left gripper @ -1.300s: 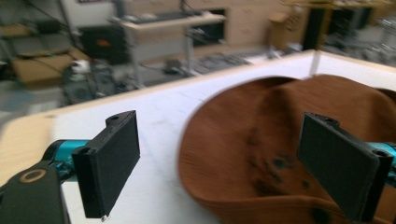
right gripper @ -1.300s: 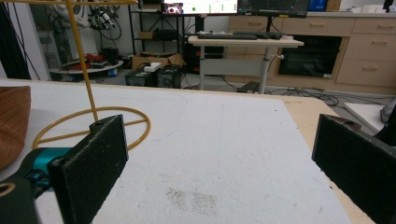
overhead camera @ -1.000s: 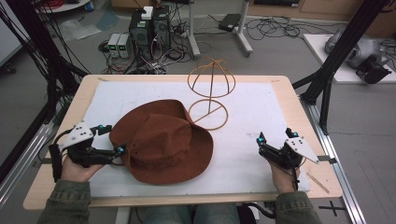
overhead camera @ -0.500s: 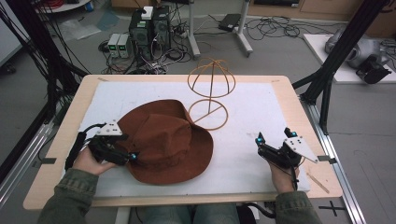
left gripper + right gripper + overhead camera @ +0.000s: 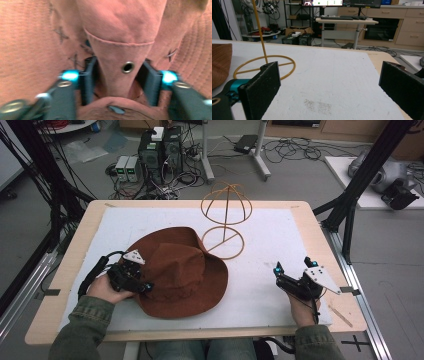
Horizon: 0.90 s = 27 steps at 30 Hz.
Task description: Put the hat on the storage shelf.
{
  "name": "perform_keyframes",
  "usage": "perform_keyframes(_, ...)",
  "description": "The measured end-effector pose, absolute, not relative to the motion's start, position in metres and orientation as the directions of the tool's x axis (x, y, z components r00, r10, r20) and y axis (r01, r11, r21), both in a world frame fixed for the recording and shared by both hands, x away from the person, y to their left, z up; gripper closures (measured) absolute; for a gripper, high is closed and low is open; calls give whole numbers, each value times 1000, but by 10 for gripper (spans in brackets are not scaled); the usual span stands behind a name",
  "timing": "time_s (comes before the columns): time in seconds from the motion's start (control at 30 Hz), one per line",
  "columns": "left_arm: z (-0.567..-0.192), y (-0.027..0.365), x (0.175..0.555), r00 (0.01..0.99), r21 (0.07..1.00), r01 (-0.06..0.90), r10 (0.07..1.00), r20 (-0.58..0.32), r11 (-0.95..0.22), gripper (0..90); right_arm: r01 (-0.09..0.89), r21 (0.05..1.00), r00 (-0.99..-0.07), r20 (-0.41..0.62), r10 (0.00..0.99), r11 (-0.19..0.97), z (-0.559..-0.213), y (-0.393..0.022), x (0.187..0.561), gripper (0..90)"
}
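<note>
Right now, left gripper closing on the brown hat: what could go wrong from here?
1. The left gripper has just been closing on a soft fold of the brown suede hat near an eyelet; the fold could slip out when lifted.
2. The light wire hat stand sits right behind the brim; dragging the hat may tip it.
3. The open right gripper rests apart, giving no support.

In the left gripper view we see the brown hat (image 5: pixel 117 37) blurred and cut off at every edge, and a pinched fold of it hides the inner faces of the left gripper (image 5: pixel 117 75) pads. In the right gripper view the wire hat stand (image 5: pixel 263 50) loses its dome past the top edge, and the hat's brim runs off the left.
</note>
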<state>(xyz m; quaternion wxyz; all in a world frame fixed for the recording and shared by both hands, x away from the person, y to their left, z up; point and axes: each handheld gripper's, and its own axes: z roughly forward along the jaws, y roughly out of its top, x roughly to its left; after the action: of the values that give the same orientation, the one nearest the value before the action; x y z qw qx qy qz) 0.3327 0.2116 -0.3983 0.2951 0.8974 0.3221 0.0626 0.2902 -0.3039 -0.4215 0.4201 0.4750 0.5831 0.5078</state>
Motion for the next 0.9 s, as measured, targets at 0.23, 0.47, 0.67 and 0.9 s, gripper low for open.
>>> perform_keyframes(0.23,-399,206,324,825,604,435,565,29,-667,883,128,991,-194,-9,981,35,-421,-304,290,33)
perform_keyframes(0.47,-397,213,316,836,653,398,548,32,-644,887,129,991,-194,-15,981,40,-422,-304,290,33)
perform_keyframes(0.67,-394,220,312,824,698,383,565,37,-605,887,131,990,-194,-18,981,44,-422,-304,290,33)
perform_keyframes(0.9,-391,236,308,809,781,378,587,-17,-498,887,134,990,-193,-16,981,42,-422,-304,290,33)
